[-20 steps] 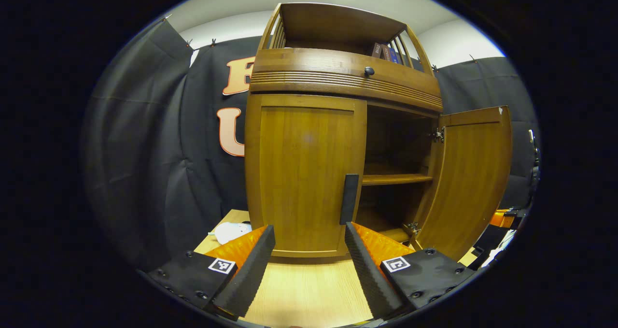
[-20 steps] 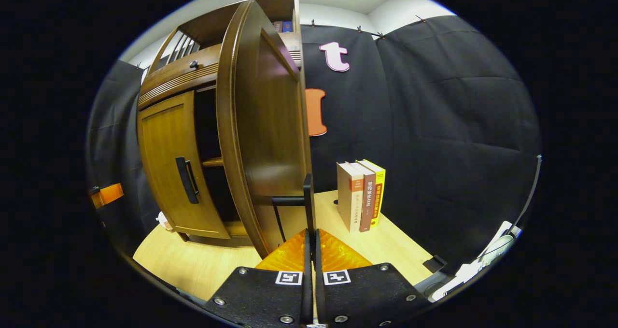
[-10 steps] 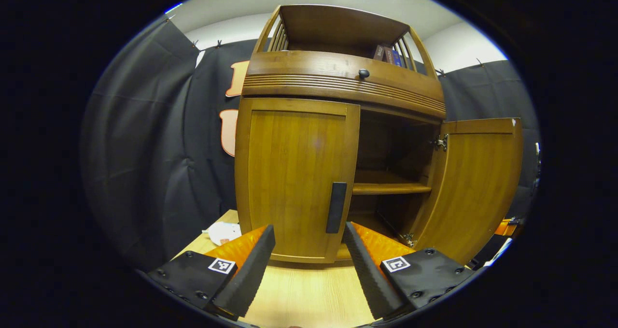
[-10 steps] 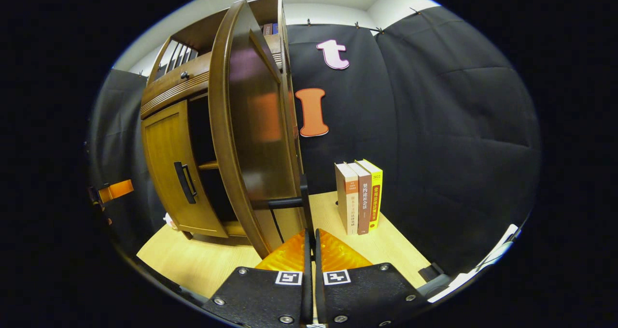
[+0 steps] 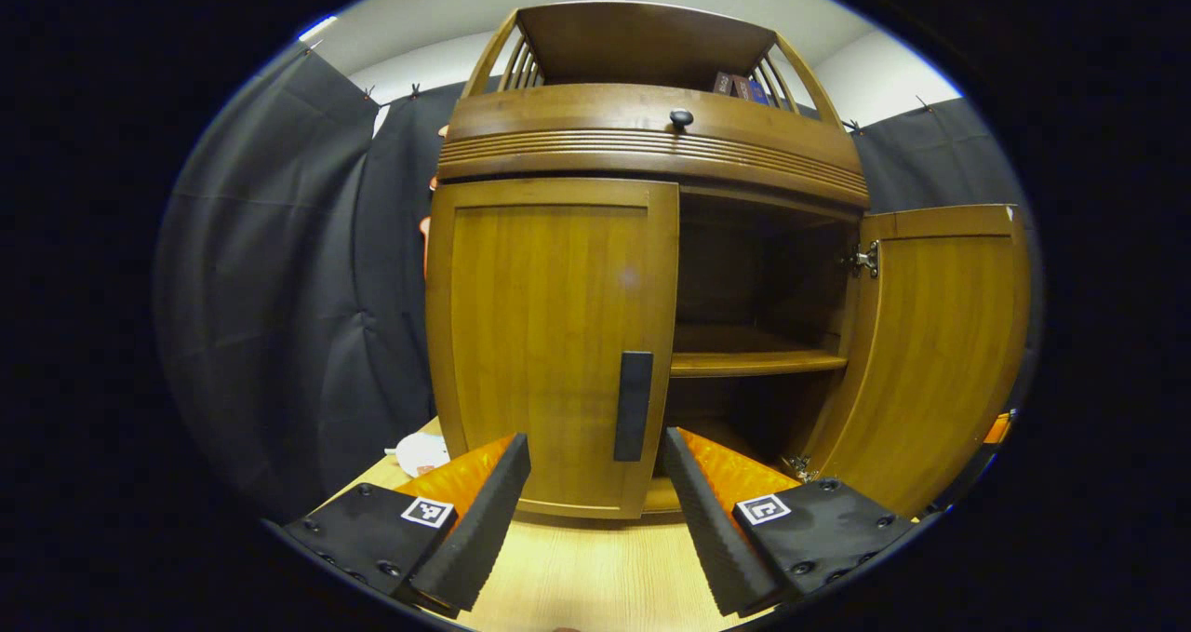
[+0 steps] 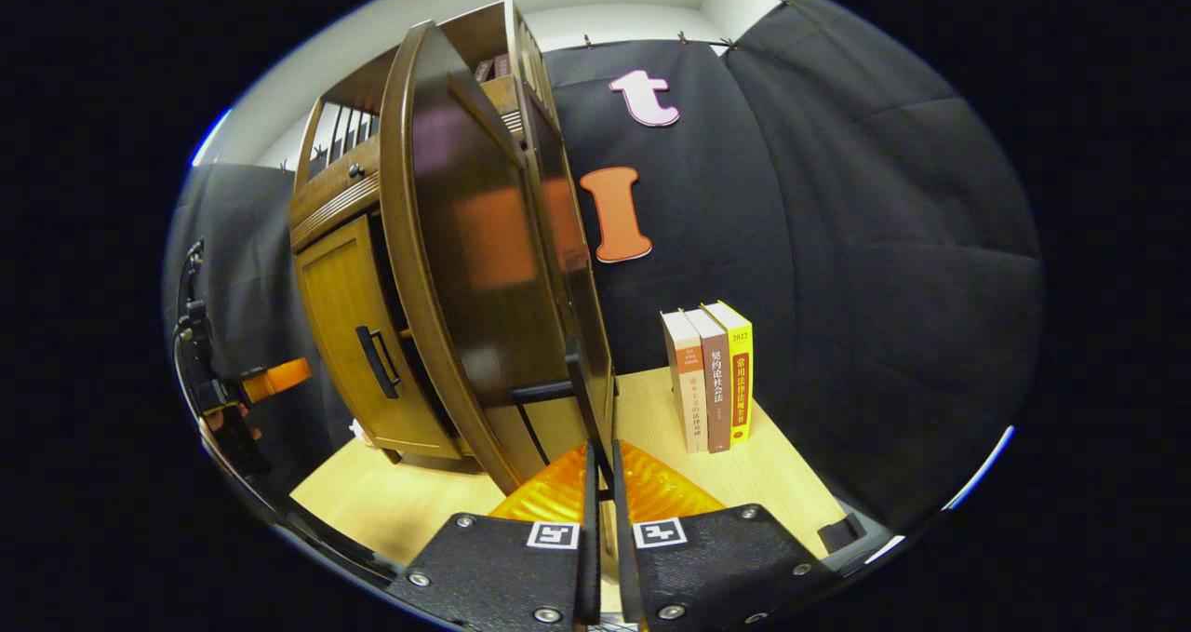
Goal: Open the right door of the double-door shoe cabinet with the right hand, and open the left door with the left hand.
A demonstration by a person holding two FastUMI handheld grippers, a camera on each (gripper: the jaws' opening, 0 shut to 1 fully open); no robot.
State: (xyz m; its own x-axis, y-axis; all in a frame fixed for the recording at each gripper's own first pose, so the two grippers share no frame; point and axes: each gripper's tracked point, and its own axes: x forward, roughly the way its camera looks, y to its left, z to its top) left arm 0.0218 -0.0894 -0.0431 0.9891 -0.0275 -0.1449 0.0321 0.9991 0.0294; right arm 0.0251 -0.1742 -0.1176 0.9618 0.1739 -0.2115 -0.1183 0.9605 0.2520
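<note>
Since a second ago the left gripper [image 5: 595,483] has slid leftward and nearer, so the left door's black handle [image 5: 634,406] now sits between its spread fingers, untouched. Its jaws stand wide apart above the pale table [image 5: 595,571]. The left door [image 5: 549,334] is closed. The right gripper [image 6: 601,478] has its fingers pressed together on the right door's handle [image 6: 582,395], and the right door [image 6: 475,269] has swung further out, showing a shelf [image 5: 754,360] inside the shoe cabinet [image 5: 651,139]. Three books [image 6: 712,381] stand upright beside the cabinet.
</note>
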